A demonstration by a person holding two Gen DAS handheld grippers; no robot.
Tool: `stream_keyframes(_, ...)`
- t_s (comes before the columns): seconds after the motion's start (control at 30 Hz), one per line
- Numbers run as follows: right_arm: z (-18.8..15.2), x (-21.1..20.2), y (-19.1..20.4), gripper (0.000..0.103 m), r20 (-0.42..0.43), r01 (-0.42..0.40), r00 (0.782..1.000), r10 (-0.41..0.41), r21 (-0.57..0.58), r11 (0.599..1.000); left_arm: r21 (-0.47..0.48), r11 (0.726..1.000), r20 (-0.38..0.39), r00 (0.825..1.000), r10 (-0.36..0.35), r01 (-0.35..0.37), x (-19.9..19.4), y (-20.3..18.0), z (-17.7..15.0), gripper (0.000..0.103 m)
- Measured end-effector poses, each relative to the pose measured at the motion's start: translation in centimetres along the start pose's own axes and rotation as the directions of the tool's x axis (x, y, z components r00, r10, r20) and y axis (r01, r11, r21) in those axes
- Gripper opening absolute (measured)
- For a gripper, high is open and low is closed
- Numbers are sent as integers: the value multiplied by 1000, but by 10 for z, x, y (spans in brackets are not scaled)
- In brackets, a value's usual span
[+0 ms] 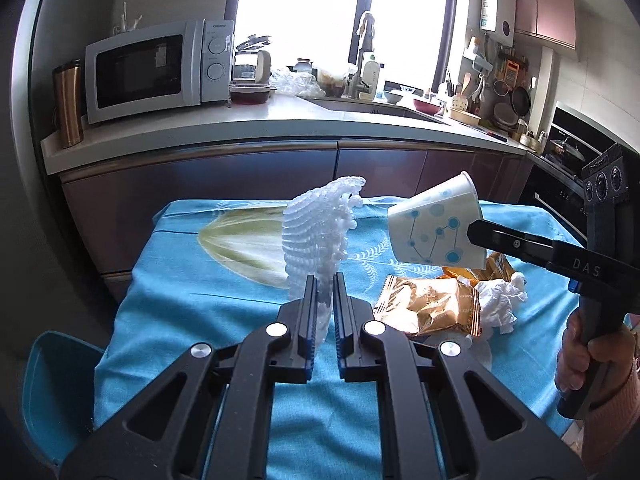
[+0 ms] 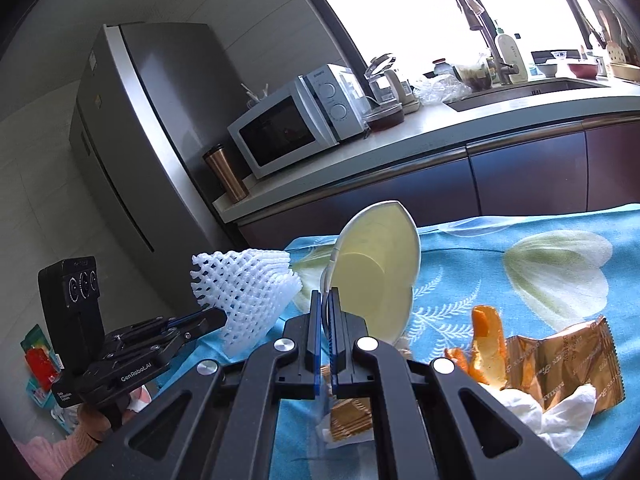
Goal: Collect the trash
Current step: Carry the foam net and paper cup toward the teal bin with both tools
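Gripping: left gripper [image 1: 325,292] pinches foam net [image 1: 316,236]; right gripper [image 2: 328,304] pinches cup [image 2: 380,272] rim.
Room: both lifted clear of table [image 1: 224,280].
Hidden: tissue [image 1: 502,302] partly under wrapper [image 1: 430,308].

Your tabletop [image 1: 208,280] wore a blue flowered cloth. On it lay a gold wrapper [image 1: 430,306], crumpled tissue [image 1: 502,300] and orange peel [image 2: 486,346].

Both my views sit on the grippers, looking along the fingers and angled down, close over the blue tablecloth [image 1: 168,280]. Left wrist view faces the counter and microwave [image 1: 152,68] squarely, window behind. Right wrist view looks left toward the fridge [image 2: 132,128]. Shared: tablecloth, microwave, sink counter [image 2: 500,112].
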State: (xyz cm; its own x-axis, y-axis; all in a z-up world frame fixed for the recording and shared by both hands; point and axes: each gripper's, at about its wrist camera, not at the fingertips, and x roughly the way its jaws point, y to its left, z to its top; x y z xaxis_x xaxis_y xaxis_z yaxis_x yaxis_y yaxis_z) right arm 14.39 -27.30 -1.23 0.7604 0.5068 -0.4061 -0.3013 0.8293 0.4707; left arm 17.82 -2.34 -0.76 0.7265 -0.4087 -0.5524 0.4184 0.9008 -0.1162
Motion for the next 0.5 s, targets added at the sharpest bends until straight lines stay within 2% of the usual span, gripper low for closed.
stream_keyframes(0.2, -8, 0, 21, 2, -12, -61, 998, 61, -8, 998, -15, 1000, 16, 1000, 14, -13, -29, 16, -13, 8)
stream_keyframes(0.5, -28, 12, 48, 2, -66, -138, 988, 137, -17, 990, -110, 993, 16, 999, 45, -43, -66, 55, -44, 8)
